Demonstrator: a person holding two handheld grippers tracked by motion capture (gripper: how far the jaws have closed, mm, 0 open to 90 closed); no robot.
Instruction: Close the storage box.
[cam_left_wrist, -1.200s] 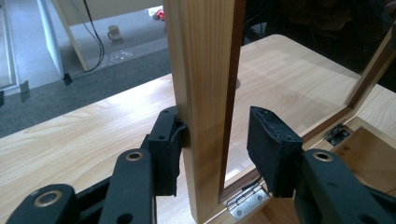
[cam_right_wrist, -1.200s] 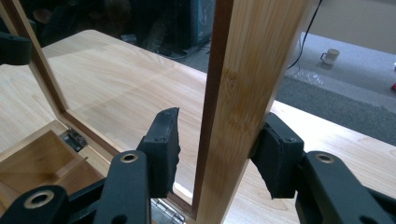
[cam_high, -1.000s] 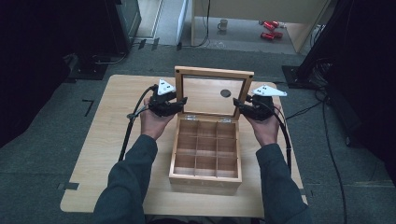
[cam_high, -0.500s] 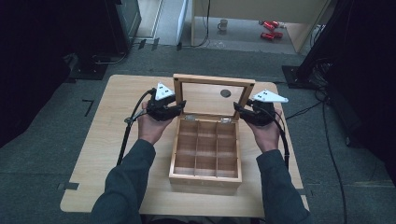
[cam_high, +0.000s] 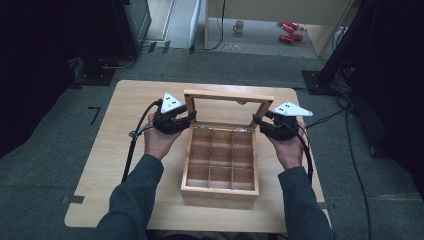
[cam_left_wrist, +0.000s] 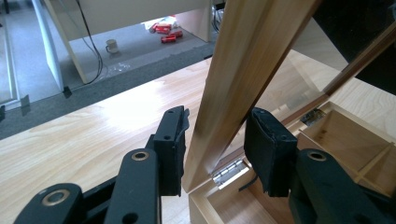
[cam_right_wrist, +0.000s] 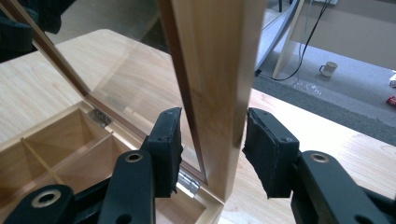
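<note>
Near edge, lower centre of the high view: two grey sleeves come in from the bottom, one hand per gripper. Between them sits one wooden box (cam_high: 220, 165) on the table (cam_high: 120, 150), body open, nine compartments in a three-by-three grid.

Box lid (cam_high: 229, 107) stands raised at the far side of the box, centre frame, tilted back a little, wood frame round a clear pane. Two hinges at its foot, one seen in each gripper view.

Left gripper (cam_high: 186, 120), left of centre: its jaws straddle the lid's left frame rail low down, near the hinge (cam_left_wrist: 229, 171). Jaws have just been closing. In the left gripper view the left pad sits right against the wood, the right pad stands just off it with a sliver of gap, so not clamped yet.

Right gripper (cam_high: 257, 121), right of centre: jaws straddle the lid's right rail (cam_right_wrist: 217, 93). Small gaps on both sides in the right gripper view, so apart, rail between the pads and not pinched.

Room: bare tabletop left and right of the box, a narrower strip in front and behind. Far off, top of frame: one mug (cam_high: 239, 25) on the floor, two red items (cam_high: 286, 32) near it.
</note>
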